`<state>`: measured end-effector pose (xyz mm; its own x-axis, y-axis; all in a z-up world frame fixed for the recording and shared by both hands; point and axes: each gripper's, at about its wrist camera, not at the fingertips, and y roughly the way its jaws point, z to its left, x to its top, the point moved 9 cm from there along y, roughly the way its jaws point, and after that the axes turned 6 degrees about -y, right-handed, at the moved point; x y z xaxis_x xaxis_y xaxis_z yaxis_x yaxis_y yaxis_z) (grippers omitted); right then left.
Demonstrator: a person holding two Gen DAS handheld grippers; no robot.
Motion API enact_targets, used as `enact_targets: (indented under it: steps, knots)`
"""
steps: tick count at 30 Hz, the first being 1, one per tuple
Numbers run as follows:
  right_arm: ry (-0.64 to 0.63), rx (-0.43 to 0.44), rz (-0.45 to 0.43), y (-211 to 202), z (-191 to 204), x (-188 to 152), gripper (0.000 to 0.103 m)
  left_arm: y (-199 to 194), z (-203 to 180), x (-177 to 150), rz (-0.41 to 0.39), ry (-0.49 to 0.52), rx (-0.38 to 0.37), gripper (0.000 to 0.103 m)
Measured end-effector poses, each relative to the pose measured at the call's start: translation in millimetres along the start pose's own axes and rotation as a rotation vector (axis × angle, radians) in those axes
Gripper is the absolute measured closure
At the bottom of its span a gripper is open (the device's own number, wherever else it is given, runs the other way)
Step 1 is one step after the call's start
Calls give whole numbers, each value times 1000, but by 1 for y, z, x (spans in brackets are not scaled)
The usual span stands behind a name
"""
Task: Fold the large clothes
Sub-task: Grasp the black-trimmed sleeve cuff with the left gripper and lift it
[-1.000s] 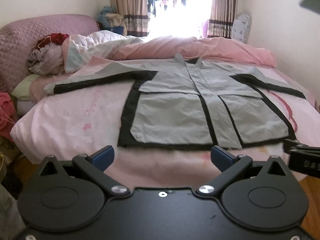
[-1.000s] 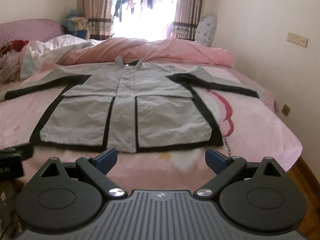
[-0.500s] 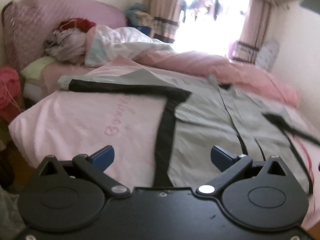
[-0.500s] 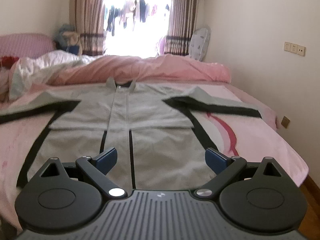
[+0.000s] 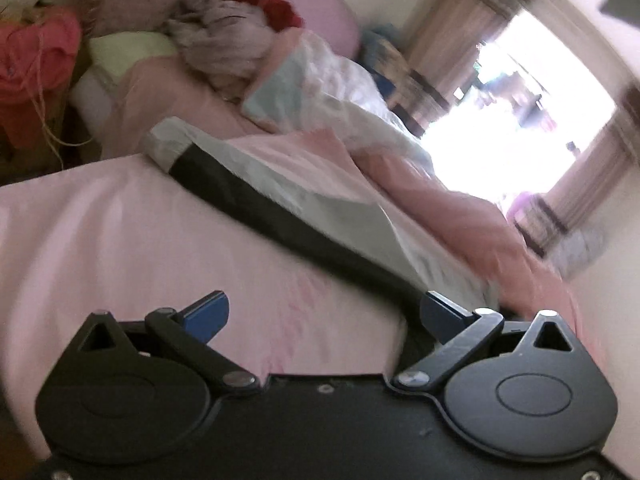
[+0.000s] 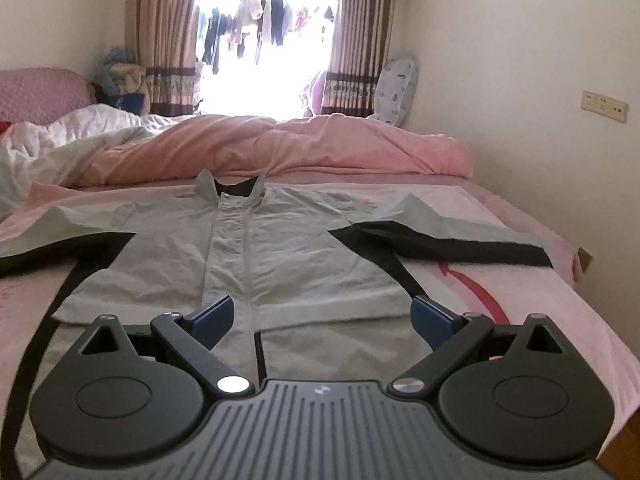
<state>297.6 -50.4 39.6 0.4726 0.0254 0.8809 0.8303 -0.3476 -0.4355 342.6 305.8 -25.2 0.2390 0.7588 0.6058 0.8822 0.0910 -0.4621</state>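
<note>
A large grey jacket [image 6: 288,248] with black trim lies flat, front up, on the pink bed [image 6: 500,208], both sleeves spread out. My right gripper [image 6: 322,314] is open and empty, low over the jacket's lower front near the placket. Its right sleeve [image 6: 460,242] reaches toward the wall. My left gripper [image 5: 326,314] is open and empty, tilted, over the pink sheet [image 5: 140,232] just below the jacket's left sleeve [image 5: 280,200], whose cuff [image 5: 164,148] lies near the bed's left edge. This view is blurred.
A rumpled pink duvet [image 6: 300,146] and white quilt [image 6: 60,140] lie along the bed's far side. A pile of clothes [image 5: 236,36] sits by the pink headboard [image 6: 36,92]. A wall [image 6: 540,100] runs along the right. Red items [image 5: 32,60] hang left of the bed.
My left gripper has swung left and forward to the left sleeve, tilting as it went. My right gripper has moved forward over the jacket's hem to its lower front. Both stayed open.
</note>
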Motion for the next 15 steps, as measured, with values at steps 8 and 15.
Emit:
enact_targets:
  steps: [8, 15]
  knots:
    - [-60, 31, -50, 59, 25, 36, 0, 80, 44, 71, -88, -140, 123, 10]
    - [-29, 96, 29, 120, 46, 53, 0, 136, 104, 110, -112, -310, 213, 24]
